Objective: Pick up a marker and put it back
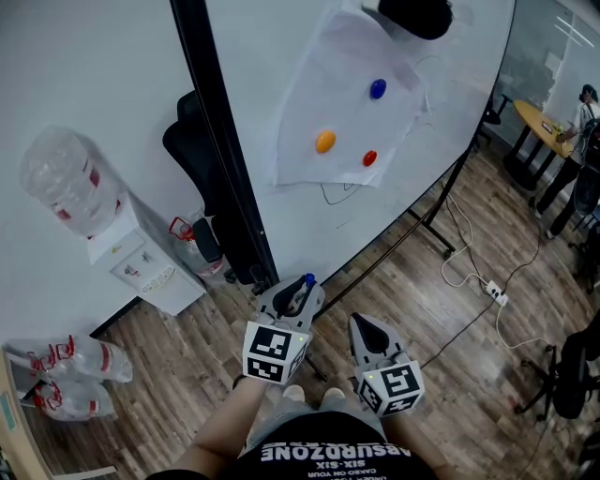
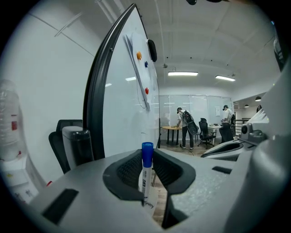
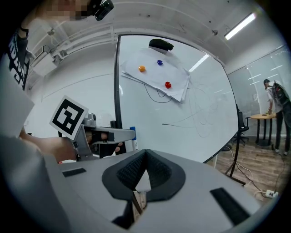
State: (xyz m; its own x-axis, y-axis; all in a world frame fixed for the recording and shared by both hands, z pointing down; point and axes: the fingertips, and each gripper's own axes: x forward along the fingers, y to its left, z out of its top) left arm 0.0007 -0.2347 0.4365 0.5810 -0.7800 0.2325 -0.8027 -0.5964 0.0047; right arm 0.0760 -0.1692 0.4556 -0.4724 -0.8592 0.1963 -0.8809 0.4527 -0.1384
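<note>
1. The left gripper (image 2: pixel 146 157) clamps a blue-capped marker (image 2: pixel 146 172) upright between its jaws, near the whiteboard (image 1: pixel 281 211).
2. The right gripper (image 3: pixel 144 158) has its jaws together, apparently on nothing.
3. Three magnets pin a paper sheet (image 1: pixel 342 103) to the board, with an eraser (image 1: pixel 417 14) above it.
4. A water dispenser (image 1: pixel 141 262) and a dark chair (image 1: pixel 192 150) stand left of the board's black frame.
5. Only the right gripper view shows the person's left hand (image 3: pixel 50 148) behind its gripper.
</note>
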